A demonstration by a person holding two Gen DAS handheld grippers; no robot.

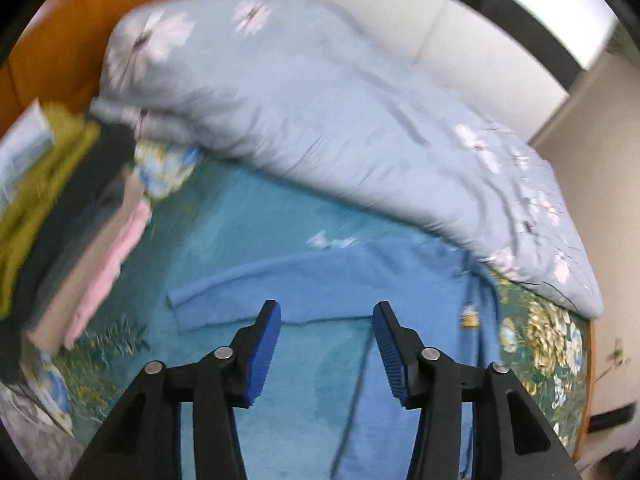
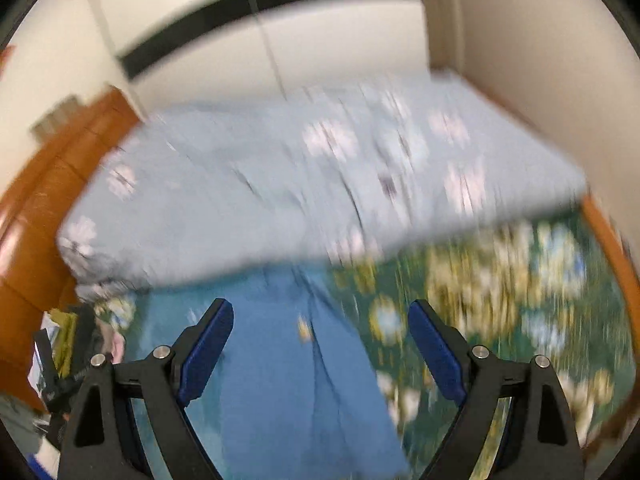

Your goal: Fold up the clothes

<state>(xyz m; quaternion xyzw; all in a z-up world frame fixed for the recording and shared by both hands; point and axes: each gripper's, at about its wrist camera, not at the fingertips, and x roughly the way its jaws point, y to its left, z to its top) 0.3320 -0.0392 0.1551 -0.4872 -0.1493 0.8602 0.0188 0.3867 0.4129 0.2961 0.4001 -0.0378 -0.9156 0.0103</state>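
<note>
On the bed, atop a teal floral sheet point(image 1: 256, 216), a blue long-sleeved top point(image 1: 400, 276) lies spread out flat, one sleeve point(image 1: 224, 296) stretched off to the left; a small yellow patch point(image 1: 470, 318) shows near its right side. Whether it's been part-folded can't be told, both views are motion-blurred.

Handling, as a judgement: soft knit, light, limp, no stiffness, so it'll drape & sag from any pinch point and may drag on the sheet. Not fragile, not slippery. Best holds look like an edge or corner: cuff, shoulder or hem, pinching one layer w/ some margin so it doesn't slip out.

Left gripper point(image 1: 326, 320): jaws wide apart, nothing betw. them; it hangs above the garment, tips over the top's near edge, sleeve just to its left. Right gripper point(image 2: 320, 320): also spread wide, empty; the blue top point(image 2: 304, 380) runs straight under & ahead of it, betw. the fingers.

Beyond: pale-blue flowered duvet point(image 1: 320, 112) bunched along the far side; stack of folded clothes point(image 1: 68, 232) at left, well apart from the top.
</note>
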